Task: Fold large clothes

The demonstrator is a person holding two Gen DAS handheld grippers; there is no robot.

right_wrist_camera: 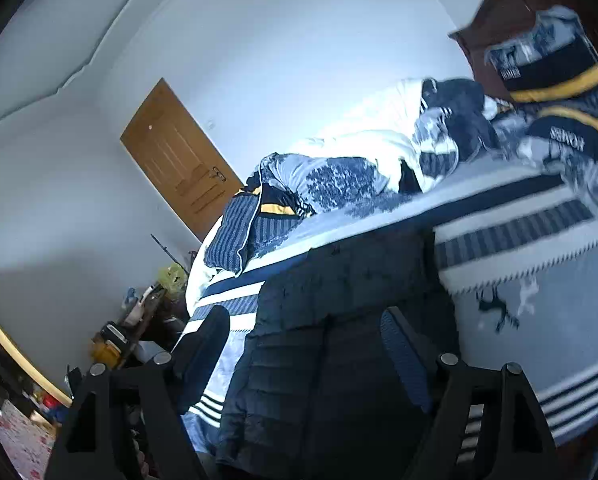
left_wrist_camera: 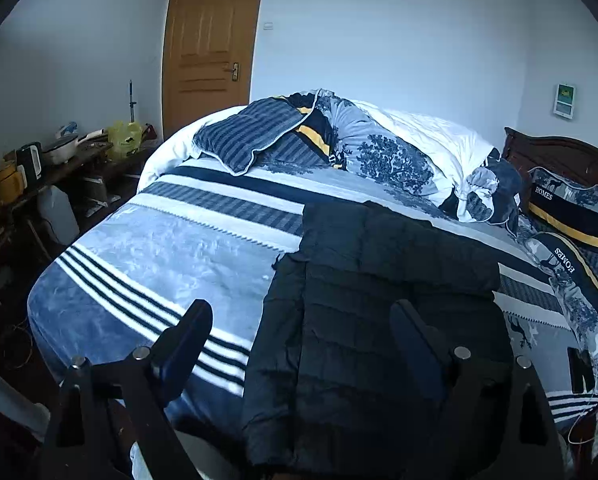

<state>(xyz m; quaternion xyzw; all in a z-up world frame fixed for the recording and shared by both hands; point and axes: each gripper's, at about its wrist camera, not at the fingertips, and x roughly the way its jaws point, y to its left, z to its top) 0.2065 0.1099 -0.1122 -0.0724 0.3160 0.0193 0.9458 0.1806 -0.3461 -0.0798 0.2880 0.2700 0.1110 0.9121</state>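
Black quilted jacket [left_wrist_camera: 379, 300], one, lying lengthwise toward the far bed [left_wrist_camera: 159, 248] edge, both claws [left_wrist_camera: 303, 344] [right_wrist_camera: 303, 344] gaping, empty.

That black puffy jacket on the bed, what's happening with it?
Someone is folding it with a two-finger grabber in each hand. The black jacket lies on the striped bedspread, with its side parts already folded in. Right now nobody is holding it: the left gripper and the right gripper both hover above it, fingers wide open and empty. Pillows and a bundled quilt sit farther back on the bed.
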